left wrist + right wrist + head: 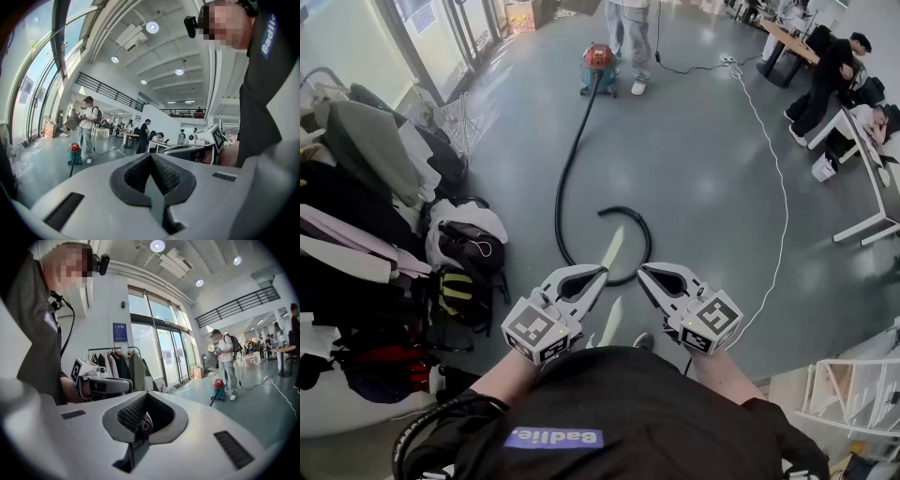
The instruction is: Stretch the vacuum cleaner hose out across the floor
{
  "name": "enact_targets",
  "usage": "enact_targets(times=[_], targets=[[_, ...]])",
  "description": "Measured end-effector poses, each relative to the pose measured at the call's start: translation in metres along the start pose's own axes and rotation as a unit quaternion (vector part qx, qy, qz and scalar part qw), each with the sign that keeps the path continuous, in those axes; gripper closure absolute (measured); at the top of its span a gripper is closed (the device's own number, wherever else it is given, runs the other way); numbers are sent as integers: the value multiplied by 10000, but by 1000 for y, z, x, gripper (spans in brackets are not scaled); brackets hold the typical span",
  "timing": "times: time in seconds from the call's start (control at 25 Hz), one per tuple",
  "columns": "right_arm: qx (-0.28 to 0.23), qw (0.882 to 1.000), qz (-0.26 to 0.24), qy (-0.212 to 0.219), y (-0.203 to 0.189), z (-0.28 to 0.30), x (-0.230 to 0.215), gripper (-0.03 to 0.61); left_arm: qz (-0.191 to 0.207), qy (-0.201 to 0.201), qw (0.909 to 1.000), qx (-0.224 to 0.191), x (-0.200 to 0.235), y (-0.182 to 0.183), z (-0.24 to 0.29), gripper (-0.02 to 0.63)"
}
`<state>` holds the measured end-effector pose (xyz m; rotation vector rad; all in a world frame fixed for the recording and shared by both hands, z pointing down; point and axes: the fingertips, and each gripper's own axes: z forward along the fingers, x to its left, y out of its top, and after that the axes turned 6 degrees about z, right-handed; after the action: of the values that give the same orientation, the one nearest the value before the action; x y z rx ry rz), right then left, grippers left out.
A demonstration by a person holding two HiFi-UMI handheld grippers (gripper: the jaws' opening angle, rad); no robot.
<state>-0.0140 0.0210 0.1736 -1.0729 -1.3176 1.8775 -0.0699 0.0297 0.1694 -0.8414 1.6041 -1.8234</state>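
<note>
- Trouble sits closest to you: the hose (pixel 559 202) lies on the floor, its loop just beyond your tong tips. It curls back on itself, and its free end (pixel 602 214) hooks round a little farther off. If you pull on the bottom of that loop instead of the free end, I judge the curl will only drag along and not straighten.
- Out to the right, a white cable (pixel 784 202) runs along the floor, well apart from the hose. Sweeping the free end wide that way could snag it.
- At the far end, the hose joins the vacuum cleaner (pixel 598 61), and a person (pixel 630 37) stands right beside it. A hard tug could roll or tip the machine toward their feet.
- Your left tongs (pixel 602 272) are closed tip to tip with nothing between them, and they touch nothing.
- Your right tongs (pixel 640 270) are likewise fully closed and empty. They hang beside the left pair above the floor, so you must open one pair before any grasp.
</note>
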Motion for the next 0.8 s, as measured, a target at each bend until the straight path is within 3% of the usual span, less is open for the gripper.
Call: enact_targets(times=[0.48,0.8], targets=[[-80,9999,110,-31,-4,-9,-3,574,0,-48,10000,45,-9,-5,5,618],[-353,9986,362,-153,0,-52,-37,572,-15,-103,9996,244,-24,-5,43,618]])
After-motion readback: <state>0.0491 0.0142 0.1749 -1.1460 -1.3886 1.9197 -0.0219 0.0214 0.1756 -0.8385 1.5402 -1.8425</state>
